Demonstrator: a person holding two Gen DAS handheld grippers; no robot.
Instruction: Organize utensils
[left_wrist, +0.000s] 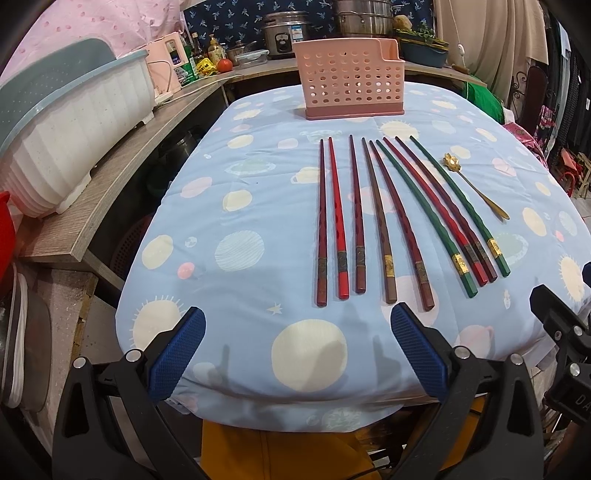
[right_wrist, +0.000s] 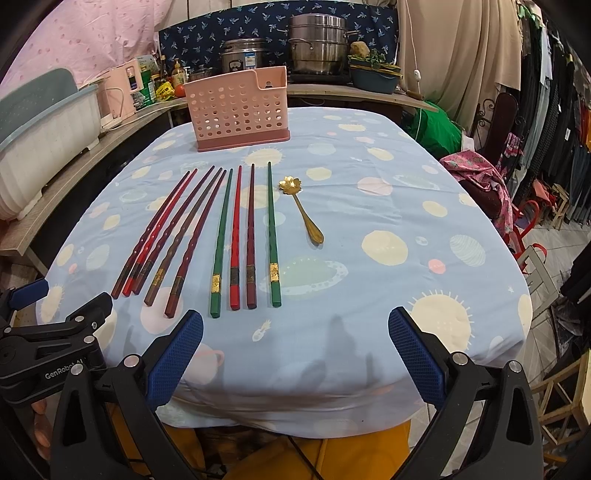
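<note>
Both tools, left (left_wrist: 297, 349) and right (right_wrist: 295, 349), gape empty short of nine lacquered chopsticks (right_wrist: 236, 236); only the right view shows a clothes rack (right_wrist: 561, 110).

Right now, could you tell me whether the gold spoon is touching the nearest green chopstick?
Apart. The right wrist view shows a plain strip of blue tablecloth between the gold spoon and the green chopstick along their whole length.
</note>
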